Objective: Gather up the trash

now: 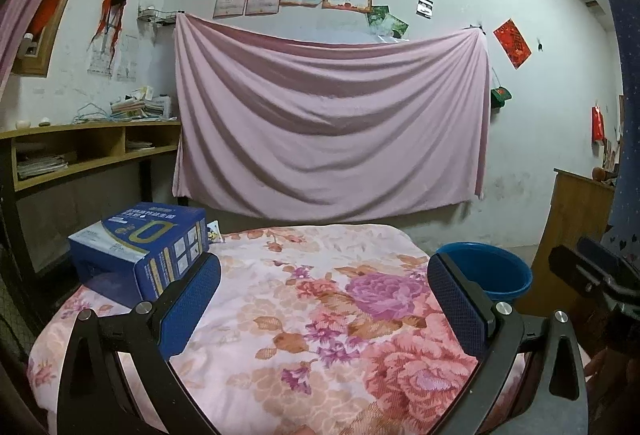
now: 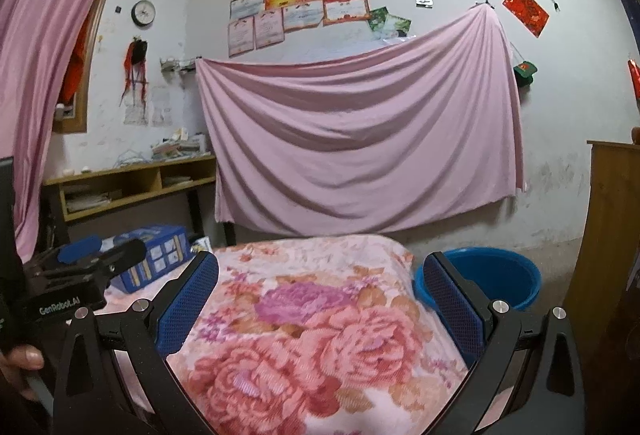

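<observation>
Both grippers, left (image 1: 324, 295) and right (image 2: 320, 295), hover wide open and empty over the bed (image 1: 280, 315), so collecting has yet to start; the box (image 1: 140, 251) likely goes into the bucket (image 1: 516, 275) next.

Blue box (image 1: 140, 251); blue basin (image 1: 496, 271); pink floral blanket (image 1: 304, 315).

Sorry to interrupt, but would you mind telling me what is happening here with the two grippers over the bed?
A person holds a two-finger gripper in each hand above a floral blanket. Both the left gripper and the right gripper are open and hold nothing. A blue box lies on the blanket's far left corner, by the left gripper's left finger, and a blue basin sits on the floor off the bed's right side. Nothing has been picked up yet.
</observation>
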